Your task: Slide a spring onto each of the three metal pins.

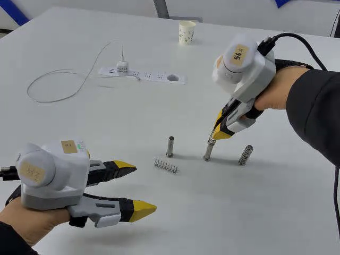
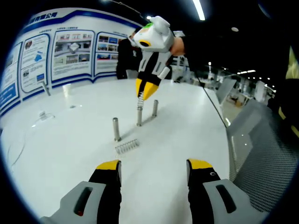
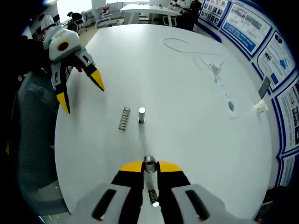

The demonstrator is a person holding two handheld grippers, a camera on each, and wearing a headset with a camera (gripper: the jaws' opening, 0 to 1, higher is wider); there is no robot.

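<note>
One wide white bench (image 1: 79, 48) carries everything. On the near left the left tongs (image 1: 143, 188) hover above it, spread wide and holding nothing. From the far right the right tongs (image 1: 215, 136) point steeply down, pinching a spring (image 2: 140, 99) at the top of the middle pin (image 1: 208, 152). On the far side lie a power strip (image 1: 143, 76) with its cable (image 1: 58, 85), and a paper cup (image 1: 187, 32) beyond them.

Three pins stand upright in a row at mid-bench. The right pin (image 1: 245, 154) is coiled along its length, so we judge it done. On the middle pin the spring sits only at the top, with bare shaft below it, so that one is in hand. The left pin (image 1: 170, 146) is bare, and a loose spring (image 1: 166, 166) lies flat just on its near side. By our count that is one done, one under way and one left.

The right gripper view looks almost straight down, so we see the held coil centred between the yellow tips, which the head view cannot tell us. Low between its jaws sits a small coiled shape, perhaps the finished pin, but it is too blurred to be sure. The left gripper view gives the side-on picture of spring above and bare shaft below.
</note>
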